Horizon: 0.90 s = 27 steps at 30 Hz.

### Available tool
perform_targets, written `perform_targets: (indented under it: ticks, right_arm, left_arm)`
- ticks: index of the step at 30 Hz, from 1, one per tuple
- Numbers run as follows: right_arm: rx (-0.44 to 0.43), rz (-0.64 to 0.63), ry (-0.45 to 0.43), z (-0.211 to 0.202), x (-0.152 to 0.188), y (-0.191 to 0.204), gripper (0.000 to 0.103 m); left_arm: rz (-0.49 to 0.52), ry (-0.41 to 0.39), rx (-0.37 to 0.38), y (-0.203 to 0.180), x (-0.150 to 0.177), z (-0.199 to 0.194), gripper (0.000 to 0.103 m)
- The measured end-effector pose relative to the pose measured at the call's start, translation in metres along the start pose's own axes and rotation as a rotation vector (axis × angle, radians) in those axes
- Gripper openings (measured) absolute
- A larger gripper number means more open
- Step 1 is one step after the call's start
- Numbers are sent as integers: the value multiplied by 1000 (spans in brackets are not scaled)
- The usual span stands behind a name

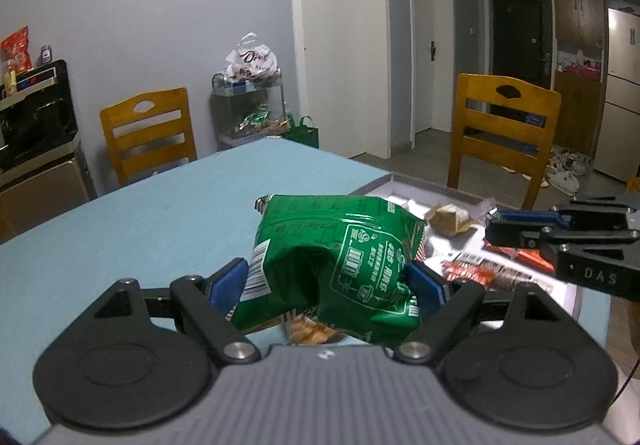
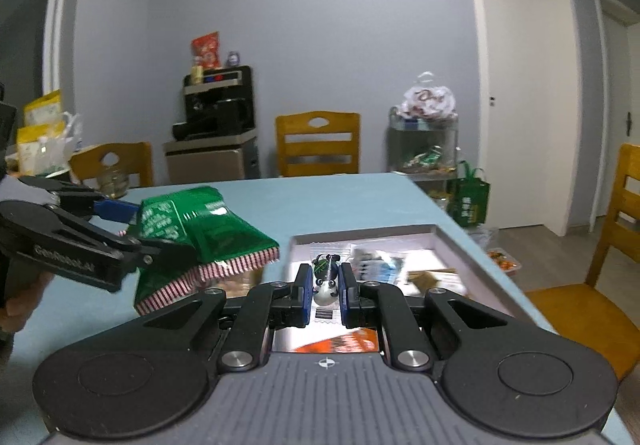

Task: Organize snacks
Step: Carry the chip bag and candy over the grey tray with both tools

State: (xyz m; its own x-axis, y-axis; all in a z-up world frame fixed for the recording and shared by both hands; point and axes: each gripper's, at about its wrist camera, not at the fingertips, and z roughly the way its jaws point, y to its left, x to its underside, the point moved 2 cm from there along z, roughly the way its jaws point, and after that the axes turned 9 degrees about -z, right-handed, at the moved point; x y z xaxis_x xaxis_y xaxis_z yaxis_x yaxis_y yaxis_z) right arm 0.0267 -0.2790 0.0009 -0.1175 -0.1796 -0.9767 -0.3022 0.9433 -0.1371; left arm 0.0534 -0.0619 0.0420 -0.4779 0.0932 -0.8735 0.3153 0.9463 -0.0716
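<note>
A crumpled green snack bag [image 1: 340, 237] is held up over the blue table [image 1: 160, 213], and my left gripper [image 1: 326, 281] is shut on it, one blue pad on each side. In the right wrist view the same bag [image 2: 208, 233] hangs from the left gripper [image 2: 140, 229] at the left. My right gripper [image 2: 326, 277] is shut on a small panda-printed packet [image 2: 326, 287] above a shallow grey tray [image 2: 440, 233]. The tray holds several small snack packets. In the left wrist view the right gripper [image 1: 494, 227] reaches in from the right over the tray [image 1: 400, 181].
Wooden chairs [image 1: 148, 129] [image 1: 504, 133] stand at the table's far sides. A metal cart [image 1: 248, 109] with bagged snacks is by the wall, with a green bag [image 2: 468, 201] beside it. A black appliance [image 2: 218, 105] sits on a cabinet.
</note>
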Motion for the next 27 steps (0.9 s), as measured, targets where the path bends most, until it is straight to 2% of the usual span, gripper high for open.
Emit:
perform_targets:
  ticks: [16, 27]
  right_arm:
    - [66, 85, 21, 0, 22, -42, 15]
    - [89, 120, 40, 5, 31, -57, 15]
  left_arm:
    - [13, -6, 69, -47, -31, 44, 85]
    - [19, 21, 60, -57, -32, 65, 85]
